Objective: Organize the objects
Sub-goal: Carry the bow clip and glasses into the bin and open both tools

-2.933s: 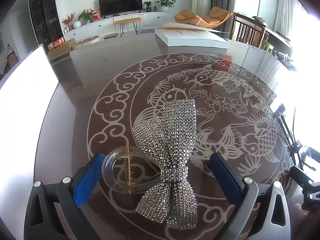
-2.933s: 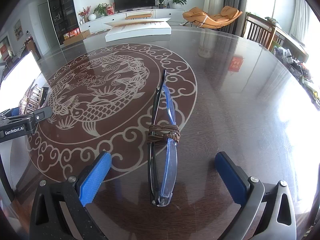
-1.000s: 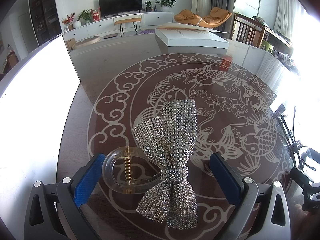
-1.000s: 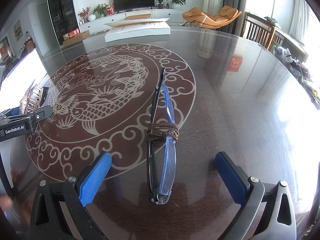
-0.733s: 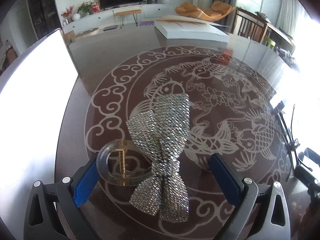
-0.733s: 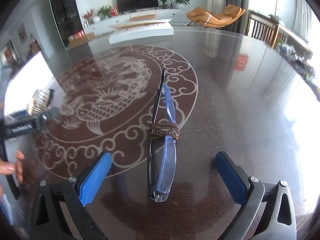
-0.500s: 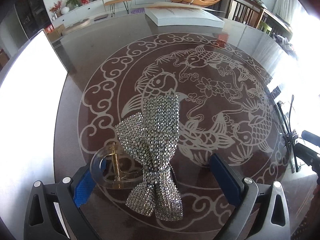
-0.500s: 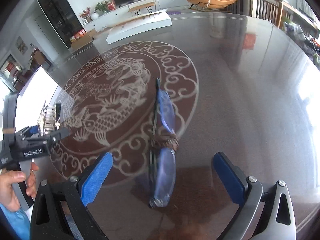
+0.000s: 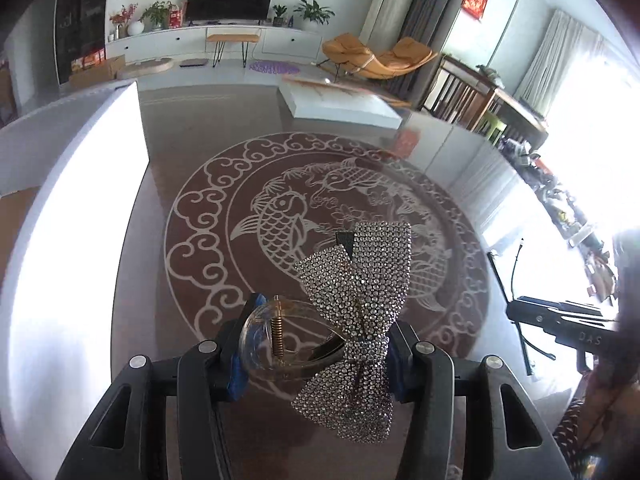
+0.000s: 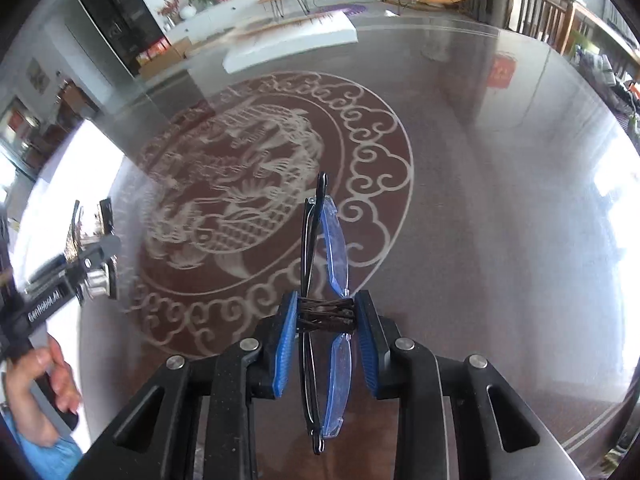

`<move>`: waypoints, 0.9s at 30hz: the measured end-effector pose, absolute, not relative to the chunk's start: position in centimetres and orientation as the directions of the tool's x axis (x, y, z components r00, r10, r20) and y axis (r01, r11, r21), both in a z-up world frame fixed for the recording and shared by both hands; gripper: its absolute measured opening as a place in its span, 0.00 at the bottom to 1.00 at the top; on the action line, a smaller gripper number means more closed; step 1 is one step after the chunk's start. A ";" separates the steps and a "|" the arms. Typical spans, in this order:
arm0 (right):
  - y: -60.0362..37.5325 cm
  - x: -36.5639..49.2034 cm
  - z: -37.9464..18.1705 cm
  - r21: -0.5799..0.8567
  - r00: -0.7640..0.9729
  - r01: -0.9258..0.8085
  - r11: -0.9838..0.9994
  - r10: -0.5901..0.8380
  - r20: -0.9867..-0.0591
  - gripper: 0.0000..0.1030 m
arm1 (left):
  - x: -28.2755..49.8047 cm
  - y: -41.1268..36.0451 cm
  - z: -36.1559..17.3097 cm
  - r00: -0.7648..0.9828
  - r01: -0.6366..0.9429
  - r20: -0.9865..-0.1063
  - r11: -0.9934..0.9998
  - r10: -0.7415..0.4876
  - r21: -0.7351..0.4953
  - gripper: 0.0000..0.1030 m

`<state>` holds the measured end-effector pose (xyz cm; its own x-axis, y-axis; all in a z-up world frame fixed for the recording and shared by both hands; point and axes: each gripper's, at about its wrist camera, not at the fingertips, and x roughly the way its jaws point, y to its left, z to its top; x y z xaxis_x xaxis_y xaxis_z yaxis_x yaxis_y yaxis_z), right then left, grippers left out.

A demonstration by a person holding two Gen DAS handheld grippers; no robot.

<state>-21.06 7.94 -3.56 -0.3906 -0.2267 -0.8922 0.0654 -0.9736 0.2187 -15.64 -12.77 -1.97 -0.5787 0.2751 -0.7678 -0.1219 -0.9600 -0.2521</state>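
Grippers both loaded. Left gripper (image 9: 316, 354): jaws closing, blue pads (image 9: 237, 372) already pressed on a hair clip (image 9: 352, 316), one on its clear loop with the brass spring, the other on the knot of the rhinestone bow; bow fans from about 6 to 1 o'clock of the pads, and it appears to hang clear of the table (image 9: 192, 424). Right gripper (image 10: 326, 334): jaws closing, pads on either side of the brown cord (image 10: 326, 312) wrapped round the folded glasses (image 10: 334, 240); glasses edge-on, running 12 to 6 o'clock through the jaws, blue lenses on the right, dark frame on the left, looking to be clear of the tabletop. In the right view, at 9 o'clock, the left tool's black body with white lettering is visible, a hand (image 10: 38, 396) wrapped on its grip at 8 o'clock above a blue sleeve; that area is blurred. In the left view, the right tool's black body sits at 3 o'clock, near the frame edge. Beyond both loads: dark glossy table with a pale round fish-and-cloud motif (image 9: 280, 216) centred at 12 o'clock. White panel (image 9: 76, 216) along the table at 9 to 10 o'clock in the left view. Flat white box (image 9: 340, 106) on the far table edge at 12 o'clock. Further back: TV (image 9: 231, 0) on a white low cabinet, plants, tan lounge chair (image 9: 376, 58) at 1 o'clock, wooden chairs (image 9: 460, 96) at 2 o'clock.
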 end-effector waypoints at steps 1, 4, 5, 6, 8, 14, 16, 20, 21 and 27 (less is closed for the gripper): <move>7.3 -20.6 -2.4 0.242 -0.397 0.087 -0.966 -0.256 -0.882 0.29 | -14.4 -13.2 -0.8 -0.590 -0.133 -0.751 -0.954 0.295 -0.269 0.50; 4.6 -18.9 0.9 0.310 -0.409 0.161 -0.937 -0.349 -0.843 0.29 | -10.5 -15.8 3.3 -0.641 -0.153 -0.699 -0.944 0.319 -0.291 0.50; 2.9 -18.5 2.4 0.346 -0.410 0.202 -0.916 -0.400 -0.820 0.29 | -9.5 -17.0 4.5 -0.661 -0.147 -0.685 -0.948 0.306 -0.282 0.50; 1.4 -17.8 3.6 0.375 -0.409 0.237 -0.896 -0.442 -0.798 0.29 | -8.2 -18.6 5.8 -0.683 -0.134 -0.673 -0.954 0.284 -0.266 0.50; -3.3 -16.7 6.2 0.433 -0.390 0.330 -0.839 -0.538 -0.747 0.29 | -5.7 -22.2 7.7 -0.715 -0.076 -0.668 -0.973 0.206 -0.218 0.50; -18.2 -13.7 9.4 0.503 -0.230 0.551 -0.667 -0.700 -0.676 0.29 | -2.2 -32.6 6.1 -0.663 0.188 -0.746 -0.979 -0.070 -0.075 0.50; -22.3 -12.6 8.7 0.505 -0.166 0.585 -0.634 -0.703 -0.691 0.29 | -1.4 -35.1 4.7 -0.619 0.261 -0.776 -0.964 -0.122 -0.057 0.51; -27.4 -11.2 5.6 0.532 -0.035 0.587 -0.610 -0.676 -0.736 0.39 | -0.1 -37.2 2.7 -0.566 0.331 -0.811 -0.942 -0.148 -0.059 0.53; -27.7 -11.1 5.0 0.541 -0.023 0.572 -0.617 -0.671 -0.741 0.45 | 0.2 -37.3 2.5 -0.566 0.332 -0.812 -0.941 -0.141 -0.069 0.57; -26.5 -10.3 5.7 0.487 -0.079 0.571 -0.661 -0.635 -0.769 0.60 | 1.6 -36.2 3.5 -0.587 0.374 -0.773 -0.927 -0.238 0.001 0.83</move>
